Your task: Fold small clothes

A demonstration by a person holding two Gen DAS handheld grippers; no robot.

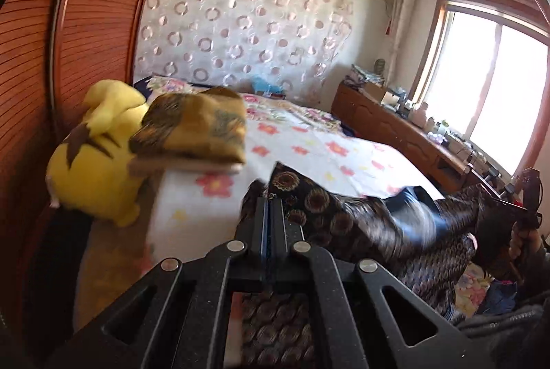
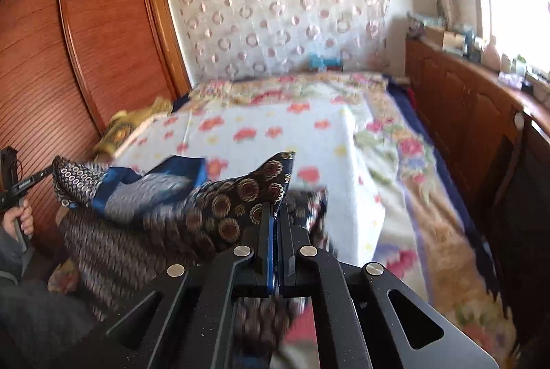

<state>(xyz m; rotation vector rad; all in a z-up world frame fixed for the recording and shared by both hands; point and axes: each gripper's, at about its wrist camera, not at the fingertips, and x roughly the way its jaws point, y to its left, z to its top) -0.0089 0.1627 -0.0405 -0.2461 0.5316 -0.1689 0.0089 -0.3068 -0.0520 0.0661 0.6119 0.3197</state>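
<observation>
A dark garment with gold circle print and a blue-and-white lining hangs stretched between my two grippers above the bed's near edge. My left gripper is shut on one corner of it. My right gripper is shut on the other corner of the garment. The right gripper also shows at the right edge of the left wrist view. The left gripper shows at the left edge of the right wrist view. The cloth sags between them and is motion-blurred.
The bed carries a white floral sheet. A yellow plush toy and a stack of folded brown-gold clothes sit at its left side by the wooden wardrobe. A cluttered wooden sideboard runs under the window.
</observation>
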